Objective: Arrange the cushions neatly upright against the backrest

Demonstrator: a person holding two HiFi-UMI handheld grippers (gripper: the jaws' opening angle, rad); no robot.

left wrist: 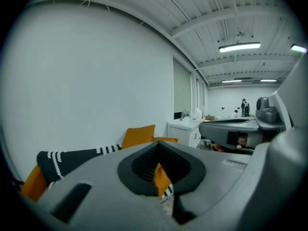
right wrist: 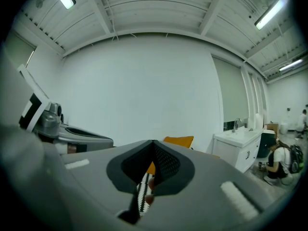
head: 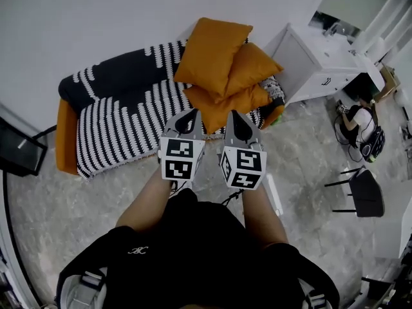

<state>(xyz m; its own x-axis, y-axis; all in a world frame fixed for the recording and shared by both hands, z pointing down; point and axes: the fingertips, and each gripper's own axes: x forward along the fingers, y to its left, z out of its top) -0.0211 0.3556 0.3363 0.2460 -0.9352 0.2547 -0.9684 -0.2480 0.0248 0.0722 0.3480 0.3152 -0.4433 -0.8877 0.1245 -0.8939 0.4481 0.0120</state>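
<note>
I hold both grippers side by side in the lower middle of the head view, pointing at the sofa. The left gripper has its jaws clenched together on nothing. The right gripper is the same, jaws pressed together and empty. Through the slit of each I see only orange and striped fabric beyond.

The three orange cushions are heaped at the right end of the sofa, just above the gripper tips in the frame. They overlap one another, and the top cushion reaches past the dark backrest toward the wall. The seat's black-and-white striped cover lies bare to the left. A white sink cabinet stands at upper right, with a seated person and a black chair beyond it.
</note>
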